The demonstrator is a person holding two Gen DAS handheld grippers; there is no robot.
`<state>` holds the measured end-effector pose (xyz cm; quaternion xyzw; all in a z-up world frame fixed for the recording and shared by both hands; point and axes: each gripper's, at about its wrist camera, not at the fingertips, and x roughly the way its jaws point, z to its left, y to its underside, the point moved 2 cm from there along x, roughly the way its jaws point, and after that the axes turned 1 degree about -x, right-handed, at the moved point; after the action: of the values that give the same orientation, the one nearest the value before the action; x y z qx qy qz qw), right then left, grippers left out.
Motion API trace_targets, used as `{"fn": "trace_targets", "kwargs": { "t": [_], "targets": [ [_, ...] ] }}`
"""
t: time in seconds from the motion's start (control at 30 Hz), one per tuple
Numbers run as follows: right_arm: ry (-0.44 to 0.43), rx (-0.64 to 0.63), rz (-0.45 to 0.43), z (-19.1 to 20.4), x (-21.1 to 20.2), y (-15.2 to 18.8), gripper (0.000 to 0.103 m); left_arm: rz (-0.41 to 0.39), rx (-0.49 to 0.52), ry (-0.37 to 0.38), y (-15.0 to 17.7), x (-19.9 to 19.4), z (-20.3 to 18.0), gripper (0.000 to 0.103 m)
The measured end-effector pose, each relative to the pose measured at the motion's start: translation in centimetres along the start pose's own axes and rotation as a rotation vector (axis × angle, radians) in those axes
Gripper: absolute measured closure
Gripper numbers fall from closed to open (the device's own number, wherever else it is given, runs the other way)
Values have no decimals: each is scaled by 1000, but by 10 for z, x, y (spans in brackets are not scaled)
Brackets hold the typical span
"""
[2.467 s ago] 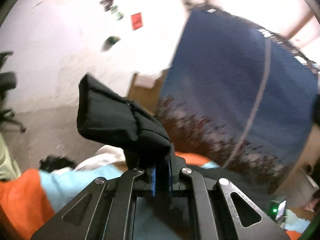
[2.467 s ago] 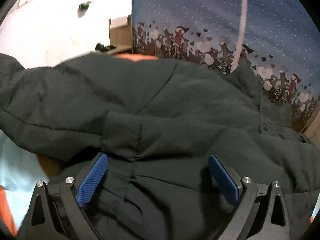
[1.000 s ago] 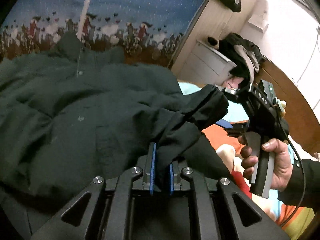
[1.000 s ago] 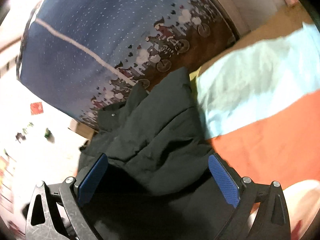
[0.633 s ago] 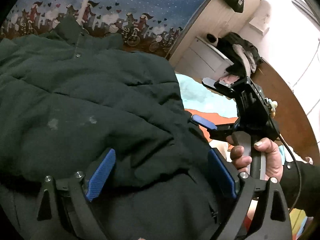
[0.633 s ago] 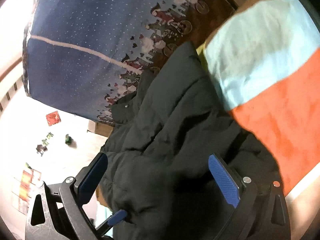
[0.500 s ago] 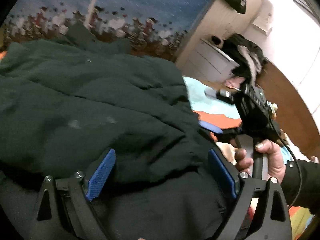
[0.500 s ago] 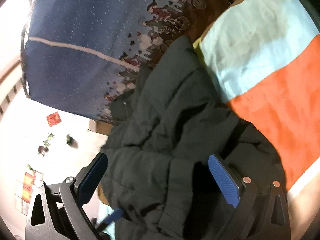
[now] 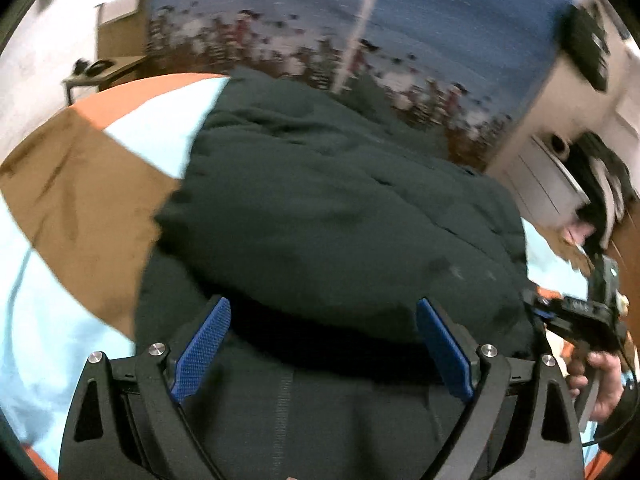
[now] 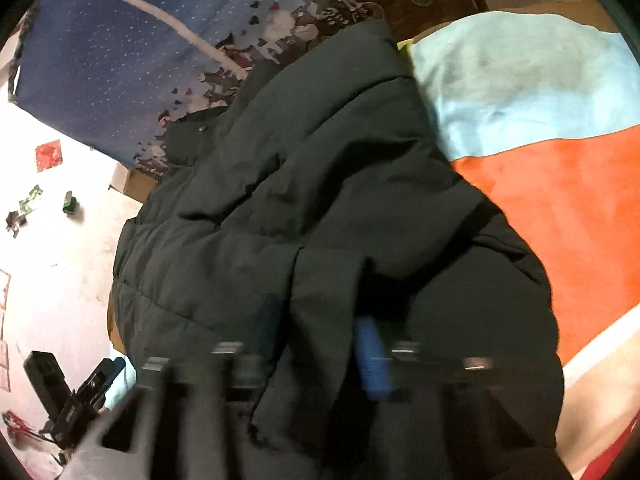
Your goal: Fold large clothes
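A large dark green padded jacket (image 9: pixel 340 216) lies on a bed with an orange, light blue and brown cover (image 9: pixel 80 200). My left gripper (image 9: pixel 320 348) is open, its blue pads wide apart just above the jacket's near part, holding nothing. The right gripper shows at the right edge of the left wrist view (image 9: pixel 580 316), held in a hand. In the right wrist view the jacket (image 10: pixel 320 184) fills the middle, and my right gripper (image 10: pixel 320 340) is blurred, its pads close together around a fold of the jacket's sleeve.
A blue printed cloth (image 9: pixel 400 20) hangs behind the bed. A white drawer unit (image 9: pixel 540 184) with dark clothes on it stands at the right. A small table (image 9: pixel 96 72) stands at the far left. The left gripper's body (image 10: pixel 64 396) shows low left in the right wrist view.
My left gripper let go of the sleeve, opened wide and swung left over the jacket. My right gripper went from wide open to closing on a jacket fold.
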<state>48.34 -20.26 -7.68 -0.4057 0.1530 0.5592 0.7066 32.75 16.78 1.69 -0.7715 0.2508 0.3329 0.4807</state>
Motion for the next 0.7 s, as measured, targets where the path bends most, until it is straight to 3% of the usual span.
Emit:
{"fn": "trace_targets", "kwargs": {
  "t": [0.07,0.27,0.37,0.53,0.57,0.63,0.67,0.7],
  "targets": [
    [-28,-63,-21,8,-9,-4,97,-14,-16,-15,-4,-7,12,12],
    [31,-202,-183,45,-41,-46,98,-52,33,-53,-20,-14,15,12],
    [109,-242,-208,51,-36,-61,98,-53,69,-71,-29,-5,6,12],
    [296,-310,-145,48,5,-64,91,-46,108,-108,-47,28,-6,12],
    [327,-342,-143,48,11,-62,87,-43,109,-117,-50,36,-7,12],
    [384,-425,-167,48,16,-56,57,-34,114,-119,-53,46,-6,12],
    [412,-461,-202,50,14,-54,49,-26,120,-122,-54,52,-6,12],
    [422,-483,-232,51,12,-53,31,-17,127,-128,-54,59,-6,12]
  ]
}}
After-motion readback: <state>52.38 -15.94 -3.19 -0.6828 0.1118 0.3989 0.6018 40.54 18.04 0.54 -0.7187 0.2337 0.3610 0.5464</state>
